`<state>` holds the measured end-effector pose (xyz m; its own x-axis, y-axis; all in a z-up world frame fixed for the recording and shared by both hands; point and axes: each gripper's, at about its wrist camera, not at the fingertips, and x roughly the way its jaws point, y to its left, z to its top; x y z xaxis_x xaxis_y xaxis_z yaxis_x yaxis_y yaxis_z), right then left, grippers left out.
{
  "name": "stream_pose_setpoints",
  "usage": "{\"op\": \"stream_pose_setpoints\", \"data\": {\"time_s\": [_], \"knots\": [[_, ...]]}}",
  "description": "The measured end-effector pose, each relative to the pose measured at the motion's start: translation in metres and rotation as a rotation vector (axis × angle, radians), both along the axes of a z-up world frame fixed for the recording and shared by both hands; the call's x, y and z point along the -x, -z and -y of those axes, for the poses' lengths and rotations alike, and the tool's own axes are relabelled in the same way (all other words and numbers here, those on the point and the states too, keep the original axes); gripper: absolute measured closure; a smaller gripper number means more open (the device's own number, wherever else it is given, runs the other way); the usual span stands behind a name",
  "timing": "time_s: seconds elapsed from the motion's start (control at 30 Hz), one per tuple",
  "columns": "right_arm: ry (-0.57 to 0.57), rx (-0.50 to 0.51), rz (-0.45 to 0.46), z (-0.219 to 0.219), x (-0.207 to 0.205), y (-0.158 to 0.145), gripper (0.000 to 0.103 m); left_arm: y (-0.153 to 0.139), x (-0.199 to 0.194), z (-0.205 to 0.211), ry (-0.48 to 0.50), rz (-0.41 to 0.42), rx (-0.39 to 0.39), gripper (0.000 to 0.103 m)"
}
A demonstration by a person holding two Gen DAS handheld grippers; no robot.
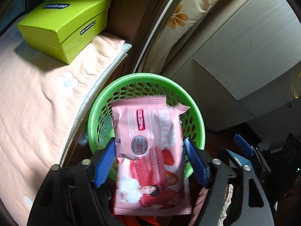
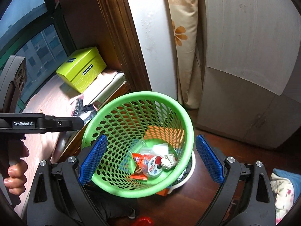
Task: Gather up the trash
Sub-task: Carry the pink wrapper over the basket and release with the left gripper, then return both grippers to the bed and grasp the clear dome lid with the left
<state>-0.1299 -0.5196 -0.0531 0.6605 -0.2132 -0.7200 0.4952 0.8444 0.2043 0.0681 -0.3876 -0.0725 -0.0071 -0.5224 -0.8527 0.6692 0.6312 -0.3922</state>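
Note:
A pink snack wrapper [image 1: 148, 150] hangs blurred between the blue pads of my left gripper [image 1: 149, 141], right over the green mesh basket [image 1: 197, 116]. The jaws stand apart and the wrapper looks loose, with a thin gap at the right pad. In the right wrist view my right gripper [image 2: 152, 137] is open wide above the basket [image 2: 139, 96], gripping nothing. The basket's bottom holds a red wrapper [image 2: 138, 169], a round lid [image 2: 153, 166] and a crumpled paper ball [image 2: 169, 161]. The left gripper's black arm [image 2: 41, 123] reaches in from the left, a hand [image 2: 15, 175] on its handle.
A lime green box [image 1: 65, 26] sits on the pink blanket [image 1: 37, 103] of a bed left of the basket. Behind stand a dark wooden frame [image 2: 116, 37], a floral cushion [image 2: 182, 33] and a pale cabinet [image 2: 244, 56]. Under the basket is a white bin [image 2: 190, 171] on a dark wood floor.

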Motion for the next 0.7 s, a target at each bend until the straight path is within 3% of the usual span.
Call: {"op": "stream_pose_setpoints", "data": {"time_s": [0.23,0.5,0.7], "knots": [[0.011,0.009,0.005,0.000,0.004,-0.005,0.009,0.001,-0.003,-0.004,-0.007,-0.012,0.005,0.030],[-0.035,0.013,0.007,-0.013,-0.007,-0.008,0.009,-0.021,-0.013,-0.042,-0.064,0.101,-0.004,0.030],[-0.113,0.017,0.011,-0.039,-0.031,-0.010,0.009,-0.032,-0.037,-0.095,-0.168,0.173,-0.046,0.030]]}}
